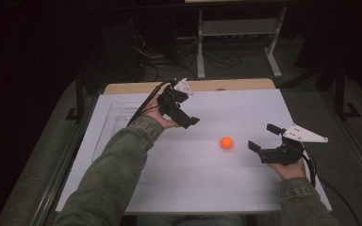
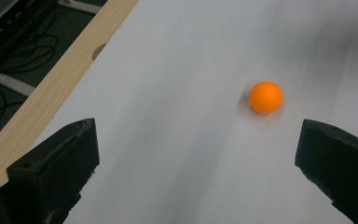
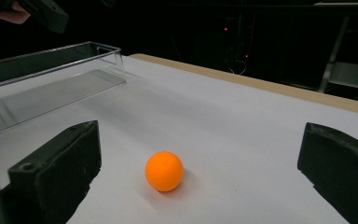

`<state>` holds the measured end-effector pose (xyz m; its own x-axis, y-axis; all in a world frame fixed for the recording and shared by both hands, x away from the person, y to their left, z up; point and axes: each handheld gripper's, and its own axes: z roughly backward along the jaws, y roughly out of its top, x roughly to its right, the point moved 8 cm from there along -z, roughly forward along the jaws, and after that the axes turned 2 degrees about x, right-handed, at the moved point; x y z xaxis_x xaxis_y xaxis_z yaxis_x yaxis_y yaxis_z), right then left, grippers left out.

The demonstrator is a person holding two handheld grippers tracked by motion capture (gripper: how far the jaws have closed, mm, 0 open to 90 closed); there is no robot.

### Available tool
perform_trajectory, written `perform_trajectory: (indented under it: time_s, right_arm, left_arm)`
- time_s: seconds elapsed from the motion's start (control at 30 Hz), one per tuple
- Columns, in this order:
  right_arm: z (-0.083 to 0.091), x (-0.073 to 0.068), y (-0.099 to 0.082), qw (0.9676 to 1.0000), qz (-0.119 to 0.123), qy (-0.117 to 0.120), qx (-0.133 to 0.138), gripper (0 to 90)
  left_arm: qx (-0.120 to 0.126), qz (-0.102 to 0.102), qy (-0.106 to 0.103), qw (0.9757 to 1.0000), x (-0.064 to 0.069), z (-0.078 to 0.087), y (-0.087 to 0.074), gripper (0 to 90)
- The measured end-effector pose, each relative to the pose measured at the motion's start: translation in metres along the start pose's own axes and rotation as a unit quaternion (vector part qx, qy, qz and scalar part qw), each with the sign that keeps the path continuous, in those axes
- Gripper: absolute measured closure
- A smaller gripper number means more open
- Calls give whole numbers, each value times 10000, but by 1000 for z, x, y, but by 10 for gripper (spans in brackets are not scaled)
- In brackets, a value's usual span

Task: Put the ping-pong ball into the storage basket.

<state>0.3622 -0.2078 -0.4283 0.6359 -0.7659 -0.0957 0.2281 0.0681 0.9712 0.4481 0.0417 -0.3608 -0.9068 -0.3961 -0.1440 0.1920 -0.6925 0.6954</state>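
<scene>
Orange ball point(image 1: 226, 142): small, round, smooth matte skin, plain colour w/o markings, faint shadow under it. It sits on the white counter point(image 1: 193, 179), free, nothing touching it.

Right tongs point(image 1: 261, 137): jaws spread wide, holding nothing. Ball lies just beyond their tips, near but apart; in the right gripper view it point(image 3: 164, 171) sits between the two jaws, closer to the one at that view's left.

Left tongs point(image 1: 188, 120): also spread, empty, held above the counter. Ball is farther from these, off past the tips toward the right tongs; in the left gripper view it point(image 2: 265, 97) sits ahead, nearer that view's right jaw.

Clear tray point(image 1: 111, 125) lies well apart from the ball, beyond the left tongs.
</scene>
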Motion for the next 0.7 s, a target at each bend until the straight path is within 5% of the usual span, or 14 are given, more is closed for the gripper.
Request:
perform_trajectory:
  time_s: [0.7]
  right_arm:
    - [1, 0, 1, 10000, 55, 16, 17, 0]
  left_arm:
    - [-301, -201, -197, 9992, 10, -36, 2, 0]
